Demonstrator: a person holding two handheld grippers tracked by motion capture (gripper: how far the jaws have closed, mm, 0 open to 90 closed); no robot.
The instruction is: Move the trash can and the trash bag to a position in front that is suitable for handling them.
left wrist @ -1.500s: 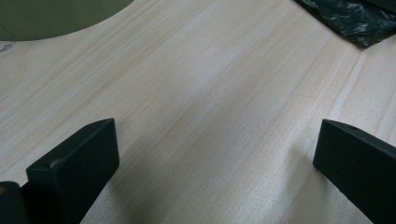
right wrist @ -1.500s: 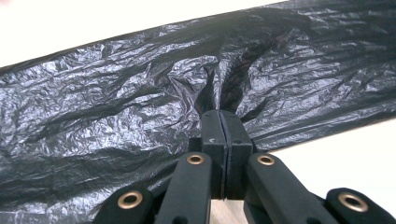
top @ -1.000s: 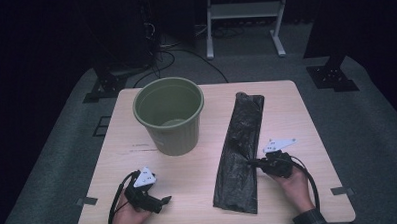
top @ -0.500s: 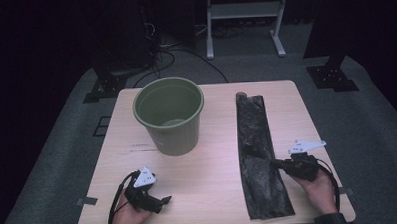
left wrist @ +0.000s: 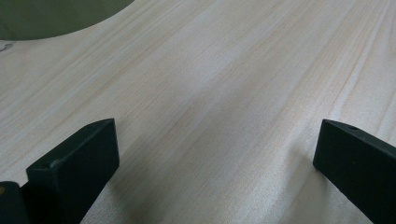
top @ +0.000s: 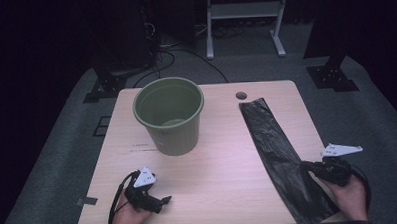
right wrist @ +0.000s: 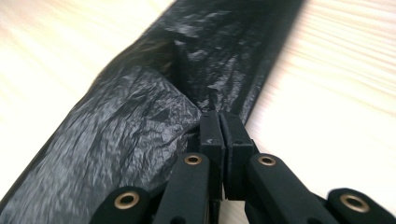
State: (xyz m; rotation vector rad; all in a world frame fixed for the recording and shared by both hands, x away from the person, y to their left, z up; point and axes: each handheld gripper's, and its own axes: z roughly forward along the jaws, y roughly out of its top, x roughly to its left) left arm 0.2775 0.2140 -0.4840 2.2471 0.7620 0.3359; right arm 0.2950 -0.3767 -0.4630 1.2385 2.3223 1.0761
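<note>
High view: a pale wooden table fills the middle of the frame. A green plastic bucket stands upright, left of centre in the upper half of the tabletop. A long black plastic bag lies flat as a strip running from the upper middle of the table, just below a small round hole in the top, down to the lower right edge. At the lower right, the right gripper meets the bag's right edge, held by a hand that comes in from the bottom. At the lower left, the left gripper rests on bare wood, well apart from the bucket and the bag.

Left gripper view: the two black jaws stand wide apart at the lower left and lower right corners, with bare tabletop between them. A curved piece of the bucket's green wall shows at the upper left.

Right gripper view: the jaws are pressed together at lower centre, pinching a crinkled fold of the bag, which stretches from the lower left to the top centre over the wood.
</note>
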